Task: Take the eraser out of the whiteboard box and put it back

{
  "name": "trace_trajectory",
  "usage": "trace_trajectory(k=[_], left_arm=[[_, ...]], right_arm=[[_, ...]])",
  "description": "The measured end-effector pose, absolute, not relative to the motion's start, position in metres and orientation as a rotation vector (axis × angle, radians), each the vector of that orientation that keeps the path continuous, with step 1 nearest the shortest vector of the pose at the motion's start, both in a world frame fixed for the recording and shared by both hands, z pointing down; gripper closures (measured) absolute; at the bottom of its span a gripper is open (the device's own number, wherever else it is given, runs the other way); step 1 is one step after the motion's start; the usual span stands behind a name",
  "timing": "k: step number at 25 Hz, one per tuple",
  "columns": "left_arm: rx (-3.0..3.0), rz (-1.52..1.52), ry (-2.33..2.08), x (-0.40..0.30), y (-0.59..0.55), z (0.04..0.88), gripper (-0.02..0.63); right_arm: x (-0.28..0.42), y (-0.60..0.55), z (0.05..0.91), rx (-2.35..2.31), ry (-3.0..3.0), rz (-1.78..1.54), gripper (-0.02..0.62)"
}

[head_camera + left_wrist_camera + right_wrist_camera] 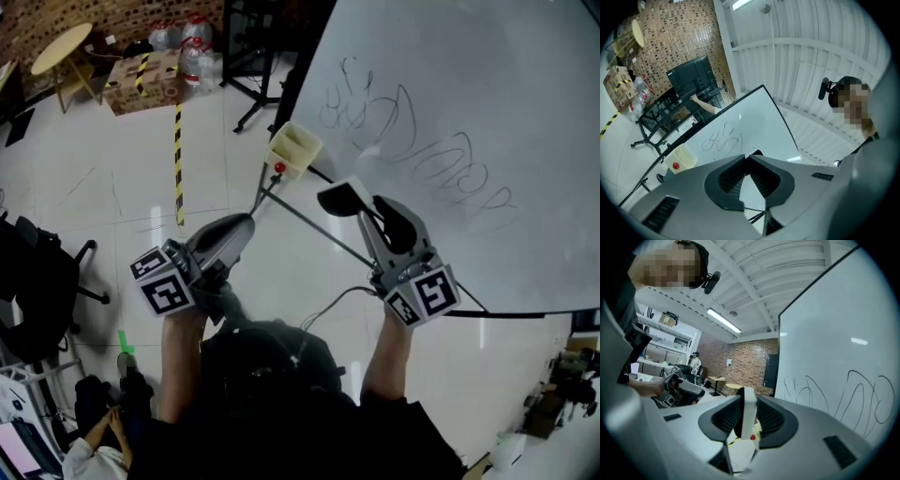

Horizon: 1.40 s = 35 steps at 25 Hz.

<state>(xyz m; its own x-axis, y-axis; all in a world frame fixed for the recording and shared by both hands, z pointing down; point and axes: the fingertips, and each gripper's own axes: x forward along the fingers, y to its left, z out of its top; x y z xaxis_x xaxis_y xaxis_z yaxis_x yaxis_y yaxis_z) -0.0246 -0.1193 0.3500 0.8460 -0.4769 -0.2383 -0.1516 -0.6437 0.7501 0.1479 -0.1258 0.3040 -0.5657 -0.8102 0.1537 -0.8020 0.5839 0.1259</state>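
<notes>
Right gripper (749, 401) jaws pinch the eraser (749, 416) edge-on; only the head view shows its dark face; left gripper (746, 158) jaws pressed together, empty; whiteboard box (686, 154) beyond.

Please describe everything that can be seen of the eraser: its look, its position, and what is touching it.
The eraser is a small flat block, white with one dark face. It stands edge-on between the jaws of the right gripper, which press on its two broad faces. It is in the air before the whiteboard, outside and apart from the cream box. Only the jaws appear to touch it.
</notes>
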Motion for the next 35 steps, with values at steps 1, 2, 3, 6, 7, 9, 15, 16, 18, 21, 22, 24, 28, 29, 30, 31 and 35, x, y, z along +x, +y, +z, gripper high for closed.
trace_trajectory(k=[1, 2, 3, 6, 7, 9, 15, 16, 18, 21, 22, 24, 28, 29, 30, 31, 35], left_arm=[[2.245, -0.541, -0.444, -0.029, -0.127, 0.351, 0.592], [2.242, -0.538, -0.434, -0.034, -0.133, 0.352, 0.592], [2.240, -0.534, -0.424, -0.038, -0.138, 0.353, 0.592], [2.226, -0.527, -0.405, -0.052, -0.153, 0.357, 0.592], [2.217, -0.527, -0.402, -0.055, -0.158, 0.359, 0.592], [2.200, -0.525, -0.400, -0.060, -0.165, 0.364, 0.592], [2.190, -0.527, -0.436, -0.063, -0.192, 0.373, 0.592], [2.189, -0.529, -0.453, -0.064, -0.197, 0.374, 0.592], [2.183, -0.534, -0.491, -0.065, -0.207, 0.375, 0.592], [2.188, -0.531, -0.530, -0.059, -0.217, 0.371, 0.592], [2.194, -0.528, -0.542, -0.056, -0.221, 0.369, 0.592], [2.199, -0.525, -0.568, -0.053, -0.229, 0.367, 0.592], [2.183, -0.508, -0.612, -0.048, -0.237, 0.372, 0.592], [2.178, -0.507, -0.621, -0.048, -0.238, 0.372, 0.592], [2.173, -0.504, -0.631, -0.048, -0.239, 0.372, 0.592], [2.169, -0.502, -0.641, -0.049, -0.239, 0.372, 0.592], [2.164, -0.497, -0.680, -0.050, -0.244, 0.373, 0.592]], right_arm=[[0.143, -0.133, 0.305, 1.357, -2.608, -0.060, 0.466], [0.138, -0.139, 0.306, 1.364, -2.598, -0.056, 0.466], [0.134, -0.145, 0.308, 1.371, -2.588, -0.050, 0.466], [0.120, -0.161, 0.312, 1.387, -2.566, -0.034, 0.466], [0.116, -0.165, 0.314, 1.388, -2.559, -0.028, 0.466], [0.111, -0.175, 0.321, 1.385, -2.545, -0.014, 0.466], [0.110, -0.216, 0.342, 1.356, -2.536, 0.006, 0.466], [0.110, -0.225, 0.346, 1.346, -2.540, 0.008, 0.466], [0.111, -0.240, 0.354, 1.324, -2.543, 0.010, 0.466], [0.118, -0.262, 0.364, 1.294, -2.538, 0.004, 0.466], [0.120, -0.270, 0.368, 1.287, -2.539, 0.004, 0.466], [0.122, -0.285, 0.378, 1.270, -2.542, 0.008, 0.466], [0.123, -0.308, 0.401, 1.231, -2.544, 0.022, 0.466], [0.122, -0.312, 0.406, 1.223, -2.547, 0.022, 0.466], [0.120, -0.315, 0.410, 1.213, -2.548, 0.020, 0.466], [0.117, -0.318, 0.415, 1.203, -2.547, 0.014, 0.466], [0.111, -0.331, 0.441, 1.177, -2.532, -0.008, 0.466]])
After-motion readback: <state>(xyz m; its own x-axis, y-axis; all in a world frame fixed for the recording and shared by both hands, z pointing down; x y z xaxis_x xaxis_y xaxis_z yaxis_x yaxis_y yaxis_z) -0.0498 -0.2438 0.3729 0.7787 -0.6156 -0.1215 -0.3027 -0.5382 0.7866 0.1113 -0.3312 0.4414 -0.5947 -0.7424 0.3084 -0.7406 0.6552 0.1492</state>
